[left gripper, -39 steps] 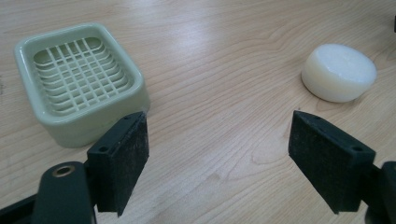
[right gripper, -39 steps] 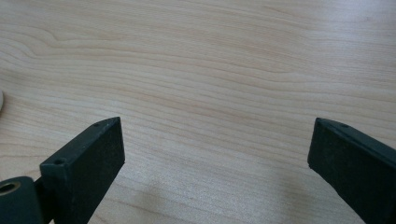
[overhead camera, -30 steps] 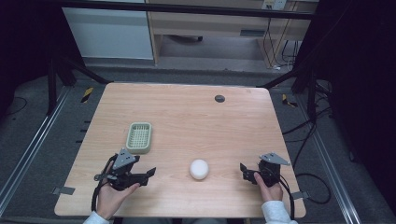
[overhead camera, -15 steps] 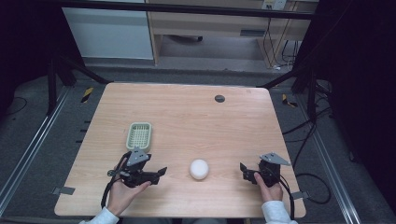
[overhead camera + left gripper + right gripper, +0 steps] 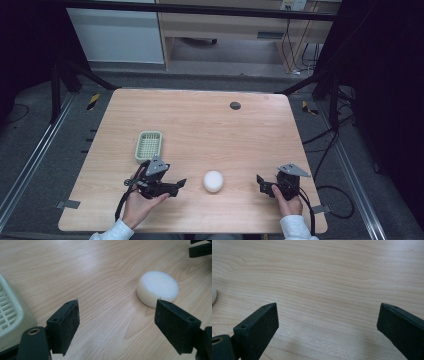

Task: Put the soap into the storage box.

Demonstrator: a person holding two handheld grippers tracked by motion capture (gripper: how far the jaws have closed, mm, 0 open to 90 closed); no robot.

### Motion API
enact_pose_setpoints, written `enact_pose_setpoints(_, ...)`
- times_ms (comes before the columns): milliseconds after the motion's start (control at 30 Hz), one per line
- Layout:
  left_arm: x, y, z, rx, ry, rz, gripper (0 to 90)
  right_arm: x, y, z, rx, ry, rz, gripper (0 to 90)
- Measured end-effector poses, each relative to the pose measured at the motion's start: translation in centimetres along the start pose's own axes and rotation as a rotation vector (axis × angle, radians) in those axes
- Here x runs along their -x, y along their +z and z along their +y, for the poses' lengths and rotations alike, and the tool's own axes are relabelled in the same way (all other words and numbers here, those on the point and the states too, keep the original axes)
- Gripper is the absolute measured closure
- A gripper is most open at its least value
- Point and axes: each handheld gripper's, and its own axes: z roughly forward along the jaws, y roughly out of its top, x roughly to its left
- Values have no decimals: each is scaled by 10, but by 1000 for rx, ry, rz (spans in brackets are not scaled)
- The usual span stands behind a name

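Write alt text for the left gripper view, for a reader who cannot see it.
A white round puck-shaped block lies on a light wooden table, just beyond the left tongs, whose two black jaws stand open with nothing between them. The corner of a pale green slotted basket sits at the left edge, and part of the other black tongs shows top right.

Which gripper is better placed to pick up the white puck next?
Left. The left gripper points at the white puck, jaws open, with the puck just ahead in its own view. The right gripper sits farther off.
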Motion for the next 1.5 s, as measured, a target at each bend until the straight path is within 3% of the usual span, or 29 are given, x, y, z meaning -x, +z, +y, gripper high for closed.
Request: enact_pose_setpoints(1500, 38, 42, 39, -43, 88, -96, 193, 0, 0, 0, -4, 13, 2, 41)
